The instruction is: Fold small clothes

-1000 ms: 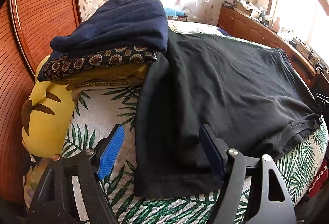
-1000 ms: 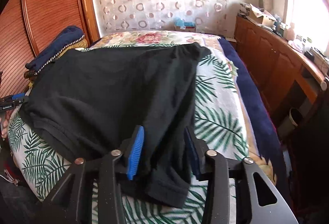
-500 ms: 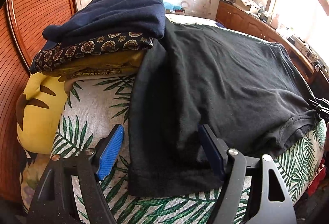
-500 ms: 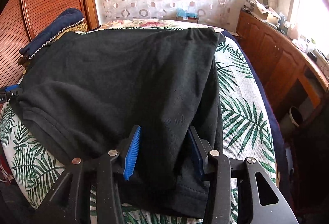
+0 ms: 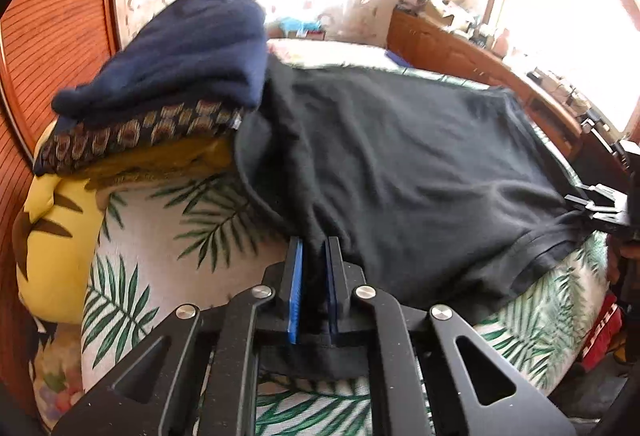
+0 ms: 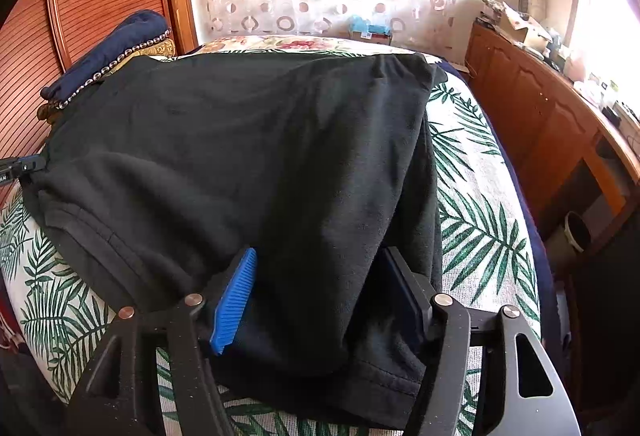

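Shirt (image 5: 400, 171) hem hides inside clamped left gripper (image 5: 314, 264).

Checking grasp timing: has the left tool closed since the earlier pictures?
Yes. The left tool, earlier wide open over the palm-print bedspread, is now shut on the black shirt edge.

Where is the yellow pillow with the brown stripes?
In the left wrist view, the yellow pillow with brown stripes sits at the far left, by the wooden headboard, under the stack of folded clothes.

Black shirt (image 6: 248, 155), green palm-leaf white bedspread (image 6: 476, 220), navy folded garment (image 5: 188, 51), yellow pillow (image 5: 60, 236)
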The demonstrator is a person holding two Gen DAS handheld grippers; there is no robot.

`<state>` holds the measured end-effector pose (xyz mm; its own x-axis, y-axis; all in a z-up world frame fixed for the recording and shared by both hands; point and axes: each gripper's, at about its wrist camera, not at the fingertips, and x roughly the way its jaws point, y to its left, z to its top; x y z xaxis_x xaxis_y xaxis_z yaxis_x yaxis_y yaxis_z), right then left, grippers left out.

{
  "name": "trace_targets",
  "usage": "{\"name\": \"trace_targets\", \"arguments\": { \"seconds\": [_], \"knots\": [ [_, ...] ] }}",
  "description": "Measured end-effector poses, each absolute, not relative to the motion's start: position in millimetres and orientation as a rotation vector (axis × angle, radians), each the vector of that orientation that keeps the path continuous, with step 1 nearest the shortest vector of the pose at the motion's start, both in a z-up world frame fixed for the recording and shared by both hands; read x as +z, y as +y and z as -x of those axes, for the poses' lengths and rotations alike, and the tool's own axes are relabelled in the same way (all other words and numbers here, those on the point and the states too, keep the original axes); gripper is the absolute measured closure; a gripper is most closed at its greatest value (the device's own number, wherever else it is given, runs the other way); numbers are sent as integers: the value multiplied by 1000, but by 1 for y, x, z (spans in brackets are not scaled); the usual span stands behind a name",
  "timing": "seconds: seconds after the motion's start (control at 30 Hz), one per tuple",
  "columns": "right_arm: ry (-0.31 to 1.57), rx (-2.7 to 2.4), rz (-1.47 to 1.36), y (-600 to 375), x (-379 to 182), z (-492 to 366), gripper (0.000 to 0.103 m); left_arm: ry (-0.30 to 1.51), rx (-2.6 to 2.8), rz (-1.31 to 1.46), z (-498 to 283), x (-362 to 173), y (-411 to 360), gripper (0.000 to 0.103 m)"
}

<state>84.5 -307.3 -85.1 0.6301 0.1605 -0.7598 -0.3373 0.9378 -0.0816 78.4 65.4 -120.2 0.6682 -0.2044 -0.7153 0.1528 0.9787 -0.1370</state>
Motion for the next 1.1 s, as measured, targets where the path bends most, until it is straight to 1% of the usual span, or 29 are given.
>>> {"name": "trace_targets", "arguments": {
  "seconds": [0.3, 0.6, 0.9, 0.93, 1.0, 1.1],
  "knots": [
    [845, 291, 223, -307, -85, -85, 33, 693, -302, 63, -84, -69, 27, 93],
    [800, 258, 128, -330, -75, -81, 33, 631, -455, 17, -107, -33, -42, 94],
    [744, 223, 116, -357, -60, -64, 33, 602, -631, -57, -123, -2, -126, 95],
    [736, 216, 117, -358, -59, -62, 33, 602, -644, -73, -125, 1, -133, 99],
    [722, 203, 115, -363, -55, -59, 33, 599, -696, -86, -125, 10, -150, 103],
    [705, 190, 91, -372, -50, -54, 33, 573, -738, -109, -119, 24, -168, 103]
  ]
}}
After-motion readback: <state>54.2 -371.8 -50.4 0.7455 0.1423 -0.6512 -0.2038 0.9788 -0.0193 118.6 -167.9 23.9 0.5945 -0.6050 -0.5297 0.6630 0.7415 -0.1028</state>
